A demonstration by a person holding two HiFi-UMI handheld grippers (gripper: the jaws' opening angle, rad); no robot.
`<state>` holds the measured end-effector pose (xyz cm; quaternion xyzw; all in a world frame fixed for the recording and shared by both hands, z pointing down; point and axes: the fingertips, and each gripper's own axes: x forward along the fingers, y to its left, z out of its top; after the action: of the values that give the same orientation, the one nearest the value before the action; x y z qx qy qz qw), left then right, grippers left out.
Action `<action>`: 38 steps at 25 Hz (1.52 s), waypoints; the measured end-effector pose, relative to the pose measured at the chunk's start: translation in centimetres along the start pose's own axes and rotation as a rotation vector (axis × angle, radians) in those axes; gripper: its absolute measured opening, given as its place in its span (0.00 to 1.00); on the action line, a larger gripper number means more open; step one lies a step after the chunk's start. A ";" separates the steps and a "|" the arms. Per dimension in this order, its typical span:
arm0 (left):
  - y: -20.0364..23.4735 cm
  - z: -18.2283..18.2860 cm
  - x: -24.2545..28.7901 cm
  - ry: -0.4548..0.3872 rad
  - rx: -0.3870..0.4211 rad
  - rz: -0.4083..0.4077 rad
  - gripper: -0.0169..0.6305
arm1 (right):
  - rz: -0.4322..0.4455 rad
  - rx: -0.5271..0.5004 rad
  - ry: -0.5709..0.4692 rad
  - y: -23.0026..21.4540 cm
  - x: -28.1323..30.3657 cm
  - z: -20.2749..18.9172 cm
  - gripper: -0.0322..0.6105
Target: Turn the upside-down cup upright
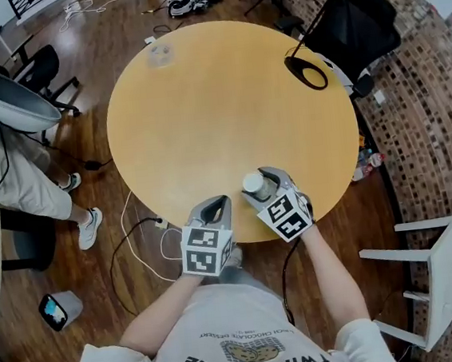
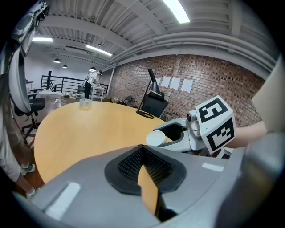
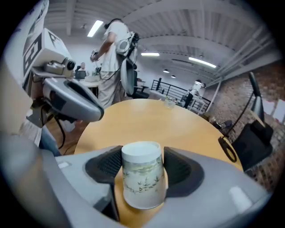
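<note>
A white paper cup (image 1: 254,184) with a grey-green print stands upside down, base up, near the front edge of the round wooden table (image 1: 217,97). My right gripper (image 1: 262,182) is shut on the cup (image 3: 141,178), with a black pad pressed to each side. The left gripper view shows the same cup (image 2: 156,138) inside the right gripper (image 2: 178,133). My left gripper (image 1: 219,203) sits just left of it over the table edge, its jaws together and nothing held. Only a thin wedge of table shows between the left gripper's (image 2: 143,153) pads.
A clear cup (image 1: 159,53) stands at the table's far side. A black ring-shaped stand base (image 1: 306,71) rests at the far right edge, with a black chair (image 1: 362,21) behind it. A person (image 1: 16,174) sits at the left; a white stool (image 1: 436,266) stands right.
</note>
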<state>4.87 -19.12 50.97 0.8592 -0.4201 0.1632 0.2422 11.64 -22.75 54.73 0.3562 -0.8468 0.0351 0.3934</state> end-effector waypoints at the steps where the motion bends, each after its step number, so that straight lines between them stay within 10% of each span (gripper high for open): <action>1: -0.4 0.0 0.2 0.003 0.007 -0.007 0.03 | -0.021 0.044 -0.031 -0.2 -0.2 -0.1 0.50; 14: -2.0 -0.5 1.0 0.035 0.058 -0.017 0.03 | -0.250 0.543 -0.344 -2.1 -1.3 -3.8 0.50; 38: -2.6 -0.2 -0.3 0.019 0.079 -0.073 0.03 | -0.317 0.514 -0.320 -1.5 -4.2 -1.9 0.50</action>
<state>6.76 -17.49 50.27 0.8814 -0.3792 0.1786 0.2179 15.65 -20.86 52.83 0.5720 -0.7952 0.1297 0.1536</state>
